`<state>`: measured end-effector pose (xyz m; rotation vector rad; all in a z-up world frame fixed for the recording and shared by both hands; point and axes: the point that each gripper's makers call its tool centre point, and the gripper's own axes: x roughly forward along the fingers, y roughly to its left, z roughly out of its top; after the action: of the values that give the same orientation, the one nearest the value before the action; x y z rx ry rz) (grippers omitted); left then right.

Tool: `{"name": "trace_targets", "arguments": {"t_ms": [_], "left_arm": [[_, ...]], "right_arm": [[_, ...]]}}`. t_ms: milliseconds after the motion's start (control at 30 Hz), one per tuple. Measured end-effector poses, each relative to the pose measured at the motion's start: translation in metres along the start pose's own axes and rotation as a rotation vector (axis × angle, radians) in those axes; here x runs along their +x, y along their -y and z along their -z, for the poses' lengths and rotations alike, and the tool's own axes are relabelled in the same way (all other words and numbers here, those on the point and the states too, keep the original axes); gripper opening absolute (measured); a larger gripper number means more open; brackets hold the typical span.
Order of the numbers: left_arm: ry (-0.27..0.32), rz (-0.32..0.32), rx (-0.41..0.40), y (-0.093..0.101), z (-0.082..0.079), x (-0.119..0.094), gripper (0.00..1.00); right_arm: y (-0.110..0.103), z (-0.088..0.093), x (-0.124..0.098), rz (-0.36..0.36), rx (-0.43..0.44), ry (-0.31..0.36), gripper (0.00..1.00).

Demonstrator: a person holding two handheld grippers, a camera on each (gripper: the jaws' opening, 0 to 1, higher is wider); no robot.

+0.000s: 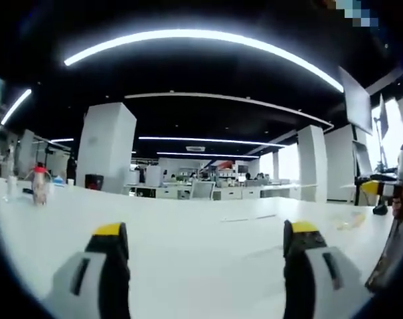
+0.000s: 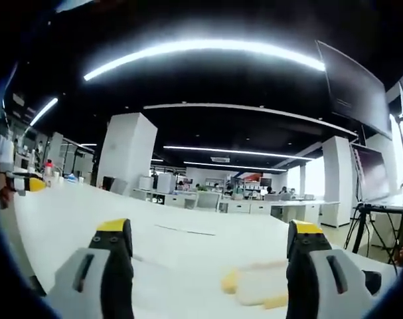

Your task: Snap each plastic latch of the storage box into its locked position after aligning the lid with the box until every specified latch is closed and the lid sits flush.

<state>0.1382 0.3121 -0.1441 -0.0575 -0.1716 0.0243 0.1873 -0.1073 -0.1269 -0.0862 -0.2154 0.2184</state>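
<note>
A broad white desk (image 1: pixel 208 246) is seen stretching away through an open office, under long ceiling light strips (image 1: pixel 201 40) and past a white pillar (image 1: pixel 107 146). In the left gripper view, the left tool (image 1: pixel 206 249) is held wide apart above the bare desk, nothing between its yellow-tipped jaws; a small red-capped bottle (image 1: pixel 39 184) is set far off to the left. In the right gripper view, the right tool (image 2: pixel 209 249) is likewise spread wide and empty. A pale box (image 2: pixel 259 284) with yellow latches, blurred, is seen lying on the desk just inside the right-hand jaw, not gripped. A wall screen (image 2: pixel 352 86) is hung upper right.
</note>
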Motion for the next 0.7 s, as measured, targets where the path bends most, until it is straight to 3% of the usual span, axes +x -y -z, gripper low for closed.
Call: {"name": "trace_targets", "arguments": {"t_ms": [400, 700], "left_arm": [[0.031, 0.062, 0.011, 0.013, -0.009, 0.011, 0.96], [0.008, 0.143, 0.027, 0.032, -0.004, 0.030, 0.99]], "right_arm": [[0.012, -0.002, -0.001, 0.026, -0.021, 0.000, 0.97], [0.022, 0.000, -0.003, 0.049, -0.026, -0.005, 0.97]]}}
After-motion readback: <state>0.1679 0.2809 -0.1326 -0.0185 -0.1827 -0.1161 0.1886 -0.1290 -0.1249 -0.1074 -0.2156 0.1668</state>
